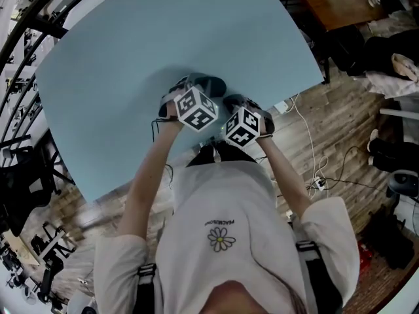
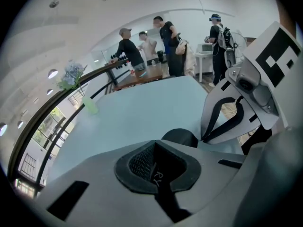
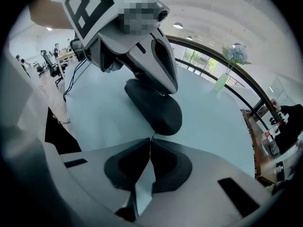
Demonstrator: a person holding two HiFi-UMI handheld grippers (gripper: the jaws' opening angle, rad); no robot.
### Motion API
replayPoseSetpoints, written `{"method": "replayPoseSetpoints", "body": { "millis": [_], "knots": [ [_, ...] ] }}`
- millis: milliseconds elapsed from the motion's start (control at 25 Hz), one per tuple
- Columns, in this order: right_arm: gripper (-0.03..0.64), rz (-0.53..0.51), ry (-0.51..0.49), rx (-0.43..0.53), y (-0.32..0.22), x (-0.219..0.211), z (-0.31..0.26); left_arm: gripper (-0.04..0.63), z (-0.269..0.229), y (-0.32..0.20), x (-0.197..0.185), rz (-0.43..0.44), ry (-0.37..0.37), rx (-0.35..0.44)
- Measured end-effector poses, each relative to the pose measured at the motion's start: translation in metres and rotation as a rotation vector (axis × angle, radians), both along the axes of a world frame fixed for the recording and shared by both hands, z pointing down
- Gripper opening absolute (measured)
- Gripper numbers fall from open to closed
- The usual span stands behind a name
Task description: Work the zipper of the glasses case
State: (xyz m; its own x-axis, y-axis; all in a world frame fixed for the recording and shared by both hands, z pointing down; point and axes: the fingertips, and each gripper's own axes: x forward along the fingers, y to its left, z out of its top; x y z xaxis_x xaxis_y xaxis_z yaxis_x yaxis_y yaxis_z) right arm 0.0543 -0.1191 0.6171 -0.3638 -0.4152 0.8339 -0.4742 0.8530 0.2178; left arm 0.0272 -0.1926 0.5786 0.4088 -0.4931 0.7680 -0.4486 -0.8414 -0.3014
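A: Just beyond the right gripper's (image 3: pixel 151 138) tips, what lies there?

B: A dark glasses case (image 3: pixel 158 110), flat on the pale blue table (image 1: pixel 131 57). Its near end touches those tips, and the jaws are pressed together. Whether they pinch the zipper pull is too small to tell.

A: And the left gripper (image 3: pixel 163 91)?

B: Its jaws are together too, with the tips resting on the case's far end. It looks to be pinning the case.

A: Which step?

B: Likely the start of the pull. Next, the pull must be drawn along the seam while the far end stays pinned.
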Motion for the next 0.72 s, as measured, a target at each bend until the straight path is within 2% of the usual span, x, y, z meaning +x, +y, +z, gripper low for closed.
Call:
{"method": "replayPoseSetpoints", "body": {
  "millis": [240, 360, 480, 560, 720],
  "knots": [
    [0.009, 0.051, -0.047, -0.024, -0.003, 0.001, 0.0, 0.012, 0.0, -0.002, 0.001, 0.006, 0.009, 0.002],
    [0.009, 0.055, -0.054, -0.016, -0.008, 0.005, -0.001, 0.012, 0.0, -0.004, 0.001, 0.006, 0.012, -0.033],
    [0.011, 0.046, -0.041, 0.016, -0.011, 0.009, -0.006, 0.012, 0.002, -0.005, 0.001, 0.04, -0.04, -0.073],
    [0.011, 0.052, -0.029, 0.036, -0.015, 0.015, -0.01, 0.012, 0.001, -0.007, 0.003, 0.067, -0.07, -0.058],
    [0.011, 0.104, -0.042, 0.1, -0.033, 0.028, -0.035, 0.014, -0.033, -0.021, -0.001, -0.017, 0.02, 0.008]
  ]
}}
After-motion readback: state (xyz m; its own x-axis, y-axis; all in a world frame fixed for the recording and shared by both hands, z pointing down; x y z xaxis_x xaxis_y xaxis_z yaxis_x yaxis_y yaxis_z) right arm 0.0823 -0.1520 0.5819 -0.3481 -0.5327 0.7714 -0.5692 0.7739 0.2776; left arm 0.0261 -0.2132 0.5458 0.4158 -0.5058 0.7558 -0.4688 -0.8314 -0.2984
